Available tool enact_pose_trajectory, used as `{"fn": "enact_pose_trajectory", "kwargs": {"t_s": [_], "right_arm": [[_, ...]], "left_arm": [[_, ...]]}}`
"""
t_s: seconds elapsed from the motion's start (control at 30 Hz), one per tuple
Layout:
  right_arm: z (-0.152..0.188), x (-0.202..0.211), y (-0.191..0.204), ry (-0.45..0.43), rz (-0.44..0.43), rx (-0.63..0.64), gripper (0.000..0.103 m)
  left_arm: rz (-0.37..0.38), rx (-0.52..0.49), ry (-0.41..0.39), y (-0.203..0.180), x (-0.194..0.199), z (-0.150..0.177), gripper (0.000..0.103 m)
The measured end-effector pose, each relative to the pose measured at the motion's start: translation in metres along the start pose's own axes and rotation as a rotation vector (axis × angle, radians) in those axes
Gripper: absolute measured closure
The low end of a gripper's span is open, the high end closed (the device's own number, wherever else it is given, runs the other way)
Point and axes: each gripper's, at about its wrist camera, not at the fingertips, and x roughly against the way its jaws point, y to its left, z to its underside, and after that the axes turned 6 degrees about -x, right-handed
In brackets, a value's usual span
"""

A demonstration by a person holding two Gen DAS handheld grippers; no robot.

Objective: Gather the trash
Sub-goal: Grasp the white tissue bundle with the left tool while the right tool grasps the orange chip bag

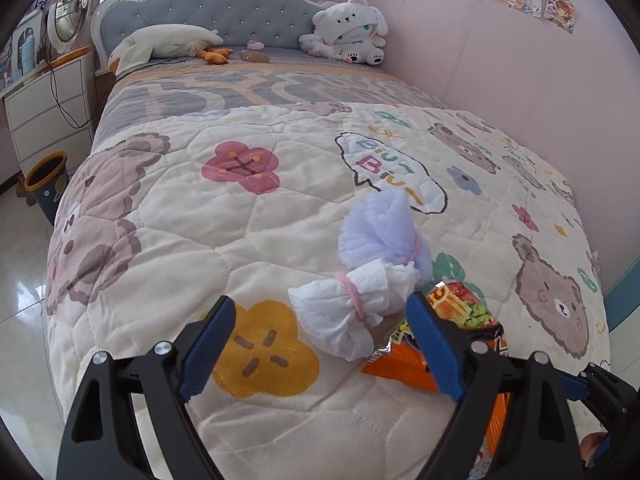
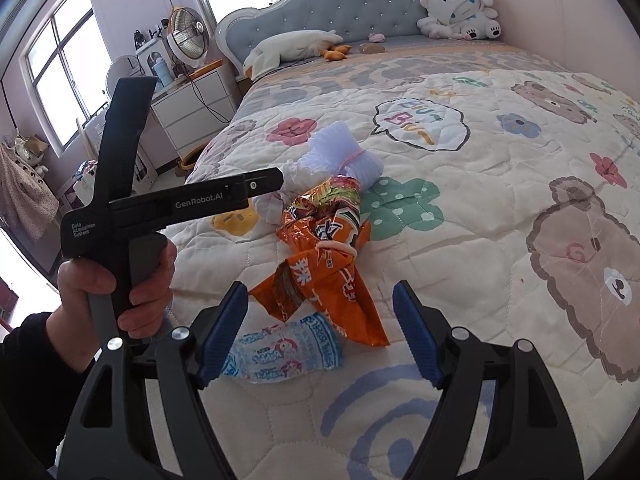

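Trash lies on the quilted bed. A white tissue bundle (image 1: 352,312) tied with a pink band lies between my left gripper's (image 1: 320,328) open jaws; it also shows in the right wrist view (image 2: 276,204). Behind it is a white foam net (image 1: 380,228), also in the right wrist view (image 2: 344,152). An orange noodle wrapper (image 1: 404,364) lies to the right, also in the right wrist view (image 2: 324,256). A blue-white printed wrapper (image 2: 288,352) lies near my right gripper (image 2: 320,316), which is open and empty just above it.
A dark bin with an orange rim (image 1: 46,184) stands on the floor left of the bed. White drawers (image 1: 48,112) with a fan (image 1: 68,12) stand beside the headboard. Plush toys (image 1: 348,32) sit by the pillow end. A pink wall (image 1: 500,60) runs along the right.
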Motion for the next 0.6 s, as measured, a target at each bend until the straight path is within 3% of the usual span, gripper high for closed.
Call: {"fn": "enact_pose_trajectory", "kwargs": {"t_s": [0.1,0.23,0.37,0.5,0.6], "right_arm": [[-0.005,-0.014,0.002,0.011,-0.001,0.012,0.031],[-0.010,-0.032,0.003,0.027,-0.003,0.013,0.034],[-0.017,-0.044,0.003,0.033,-0.001,0.015,0.040],[-0.019,-0.050,-0.002,0.041,0.002,-0.003,0.053],[-0.019,-0.053,-0.005,0.045,0.031,-0.011,0.070]], "left_arm": [[0.013,-0.002,0.017,0.000,-0.011,0.001,0.022],[0.044,0.009,0.033,0.003,-0.022,0.001,0.036],[0.096,0.036,0.042,0.009,-0.029,-0.001,0.059],[0.131,0.066,0.029,0.015,-0.029,0.002,0.066],[0.158,0.097,0.015,0.021,-0.028,0.003,0.068]]}}
